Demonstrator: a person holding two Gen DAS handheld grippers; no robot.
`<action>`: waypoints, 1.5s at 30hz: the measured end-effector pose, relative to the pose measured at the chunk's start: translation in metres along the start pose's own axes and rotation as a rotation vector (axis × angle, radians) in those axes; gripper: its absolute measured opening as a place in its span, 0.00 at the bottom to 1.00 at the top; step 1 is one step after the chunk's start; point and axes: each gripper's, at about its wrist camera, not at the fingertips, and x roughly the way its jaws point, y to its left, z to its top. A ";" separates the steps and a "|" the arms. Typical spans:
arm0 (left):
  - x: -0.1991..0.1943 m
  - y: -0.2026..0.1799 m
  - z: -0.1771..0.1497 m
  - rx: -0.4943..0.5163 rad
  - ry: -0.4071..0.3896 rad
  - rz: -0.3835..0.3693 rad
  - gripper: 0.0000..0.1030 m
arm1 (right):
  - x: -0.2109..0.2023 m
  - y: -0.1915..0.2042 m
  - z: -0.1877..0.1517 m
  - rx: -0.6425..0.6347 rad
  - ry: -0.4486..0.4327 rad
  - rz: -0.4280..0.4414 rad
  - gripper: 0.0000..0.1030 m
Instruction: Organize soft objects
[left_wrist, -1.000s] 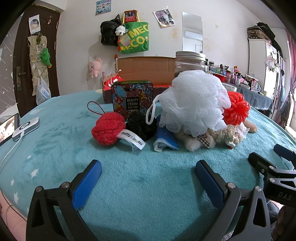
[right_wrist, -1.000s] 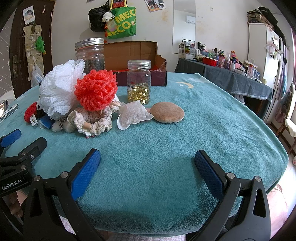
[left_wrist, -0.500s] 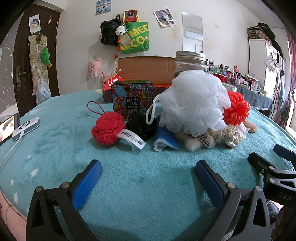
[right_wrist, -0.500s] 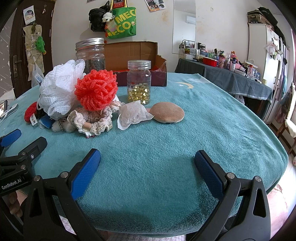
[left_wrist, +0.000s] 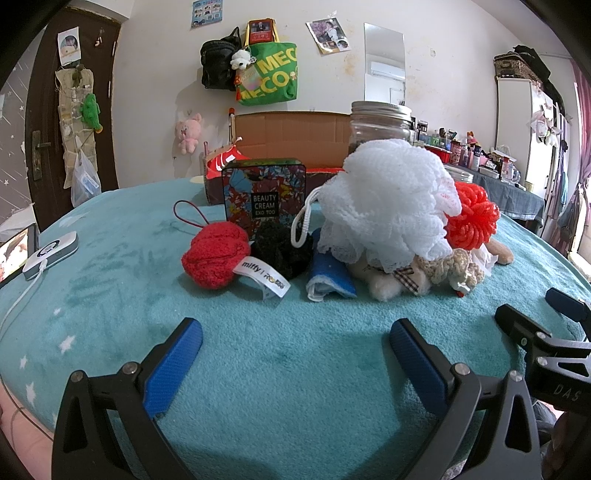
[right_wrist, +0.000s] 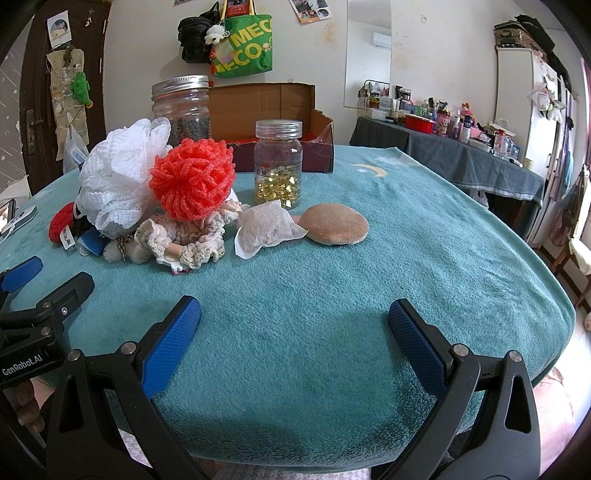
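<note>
A pile of soft things lies on the teal table. In the left wrist view I see a red knitted ball (left_wrist: 214, 255), a black scrunchie (left_wrist: 280, 245), a folded blue cloth (left_wrist: 330, 277), a white mesh pouf (left_wrist: 388, 199), a red-orange pouf (left_wrist: 472, 218) and a cream plush (left_wrist: 402, 277). In the right wrist view the white pouf (right_wrist: 118, 181) and red-orange pouf (right_wrist: 192, 181) sit left, with a white sachet (right_wrist: 267, 229) and a tan round sponge (right_wrist: 334, 229) beside them. My left gripper (left_wrist: 295, 350) and right gripper (right_wrist: 293, 328) are both open and empty, short of the pile.
A cardboard box (right_wrist: 266, 110) stands at the back of the table. A tin (left_wrist: 264, 195), a large glass jar (right_wrist: 181, 107) and a small jar of yellow capsules (right_wrist: 279, 162) stand near the pile. A white device with a cable (left_wrist: 50, 254) lies at the left edge.
</note>
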 end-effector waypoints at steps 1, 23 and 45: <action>0.000 0.000 0.000 0.000 0.000 0.000 1.00 | 0.000 0.000 0.000 0.000 0.000 0.000 1.00; -0.011 0.000 0.040 0.026 -0.043 -0.106 1.00 | -0.012 -0.017 0.033 0.044 -0.034 0.117 1.00; 0.033 -0.023 0.089 0.127 0.106 -0.409 0.58 | 0.071 -0.022 0.102 0.044 0.190 0.649 0.45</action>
